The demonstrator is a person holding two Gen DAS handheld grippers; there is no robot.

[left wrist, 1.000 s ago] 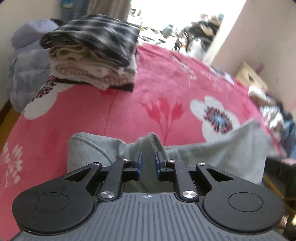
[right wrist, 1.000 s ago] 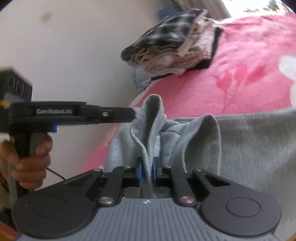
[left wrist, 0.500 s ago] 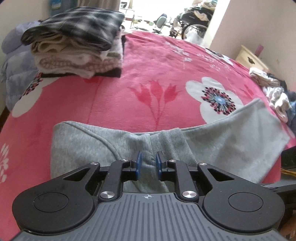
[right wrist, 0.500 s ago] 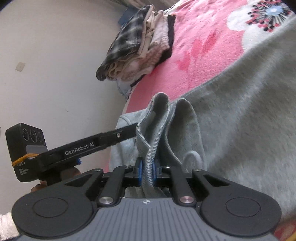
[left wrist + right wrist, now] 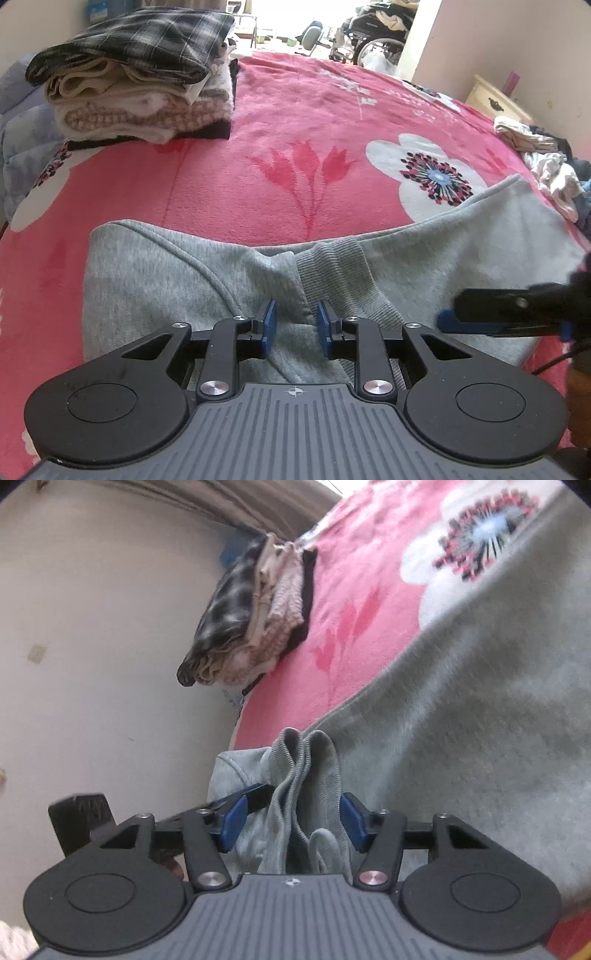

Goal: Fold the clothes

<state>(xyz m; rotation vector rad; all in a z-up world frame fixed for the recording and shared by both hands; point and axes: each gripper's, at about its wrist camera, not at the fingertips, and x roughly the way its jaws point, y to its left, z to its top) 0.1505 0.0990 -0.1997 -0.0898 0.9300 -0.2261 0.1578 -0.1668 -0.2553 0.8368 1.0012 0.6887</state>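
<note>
Two grippers, one garment. Blanket (image 5: 295,122): pink, floral, bears everything. Sweatshirt (image 5: 461,251): grey, lies flat across its near edge. Stack (image 5: 140,70): folded clothes, well apart at the far corner. Cuff (image 5: 306,771): ribbed, stands bunched between my right gripper (image 5: 291,821), whose jaws have just been opening, pads clear. Left gripper (image 5: 294,325): jaws have just been opening, cloth between, unpinched. Risk: the freed cuff slumps and undoes the fold.
</note>
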